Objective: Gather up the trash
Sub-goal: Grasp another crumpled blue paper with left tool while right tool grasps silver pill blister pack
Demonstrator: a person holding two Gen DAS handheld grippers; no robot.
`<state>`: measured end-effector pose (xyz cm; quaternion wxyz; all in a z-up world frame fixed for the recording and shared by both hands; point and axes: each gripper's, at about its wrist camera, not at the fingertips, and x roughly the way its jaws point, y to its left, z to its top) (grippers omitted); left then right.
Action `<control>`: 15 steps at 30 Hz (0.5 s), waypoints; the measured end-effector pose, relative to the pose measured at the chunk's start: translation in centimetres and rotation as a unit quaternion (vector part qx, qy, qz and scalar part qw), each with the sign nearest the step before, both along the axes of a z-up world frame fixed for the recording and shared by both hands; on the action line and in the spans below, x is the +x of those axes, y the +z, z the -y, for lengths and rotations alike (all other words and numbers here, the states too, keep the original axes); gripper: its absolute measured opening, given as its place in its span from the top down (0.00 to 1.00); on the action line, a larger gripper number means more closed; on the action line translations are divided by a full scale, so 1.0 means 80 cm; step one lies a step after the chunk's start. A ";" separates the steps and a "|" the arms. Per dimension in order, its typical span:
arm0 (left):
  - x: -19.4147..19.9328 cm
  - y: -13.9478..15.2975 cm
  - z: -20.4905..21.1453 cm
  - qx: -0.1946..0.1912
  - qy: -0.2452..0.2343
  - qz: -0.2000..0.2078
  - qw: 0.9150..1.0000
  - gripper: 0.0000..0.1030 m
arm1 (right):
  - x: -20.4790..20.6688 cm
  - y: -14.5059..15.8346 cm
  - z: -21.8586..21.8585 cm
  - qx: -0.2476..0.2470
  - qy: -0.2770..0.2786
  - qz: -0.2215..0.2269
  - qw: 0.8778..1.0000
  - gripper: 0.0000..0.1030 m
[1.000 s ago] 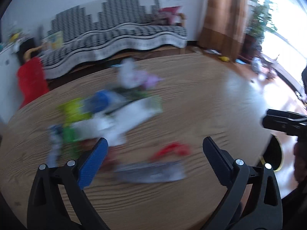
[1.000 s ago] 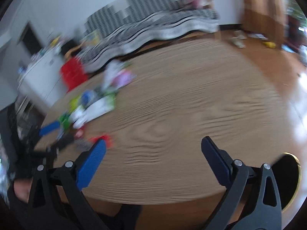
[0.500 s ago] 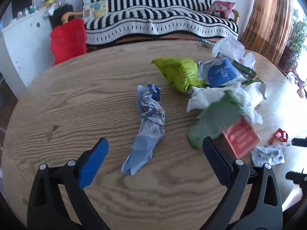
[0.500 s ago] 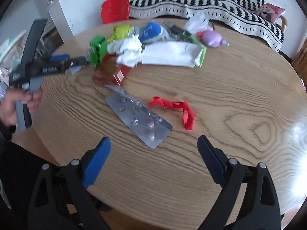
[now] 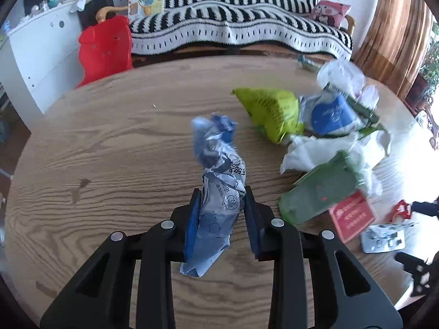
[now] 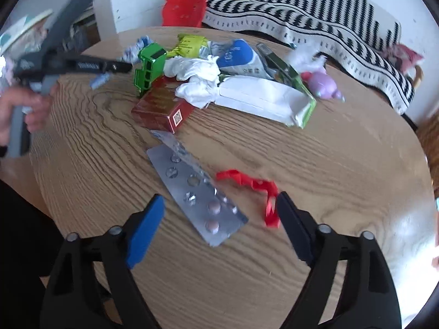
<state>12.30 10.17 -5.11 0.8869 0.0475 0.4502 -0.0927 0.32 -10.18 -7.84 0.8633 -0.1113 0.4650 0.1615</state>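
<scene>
Table (image 5: 109, 142): trash heap at right of left view. My left gripper (image 5: 221, 213), jaws just closing, pinches blue wrapper (image 5: 219, 192), centre frame. Right gripper (image 6: 219, 219), jaws just narrowing but spread, straddles blister pack (image 6: 197, 194), lower centre. Next: lift wrapper, finish closing on pack.

Both tools share one build. The left claw (image 5: 221, 219) and the right claw (image 6: 219, 224) have black plastic frames with triangular cut-outs, silver rivets at the joints and blue pads inside each finger.
</scene>
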 end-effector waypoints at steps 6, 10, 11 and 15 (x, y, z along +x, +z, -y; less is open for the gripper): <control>-0.031 0.030 0.014 -0.001 -0.011 0.027 1.000 0.71 | -0.006 0.001 -0.006 0.006 0.012 -0.004 1.000 0.78; -0.048 0.049 0.035 -0.005 -0.029 0.045 0.999 0.71 | -0.023 0.016 -0.003 0.029 0.011 0.007 1.000 0.95; -0.051 0.054 0.041 -0.007 -0.034 0.048 0.998 0.71 | -0.028 0.025 0.002 0.036 0.006 0.016 0.999 0.95; -0.065 0.073 0.079 -0.020 -0.060 0.061 0.996 0.71 | -0.048 0.055 0.039 0.083 -0.017 0.032 0.996 0.95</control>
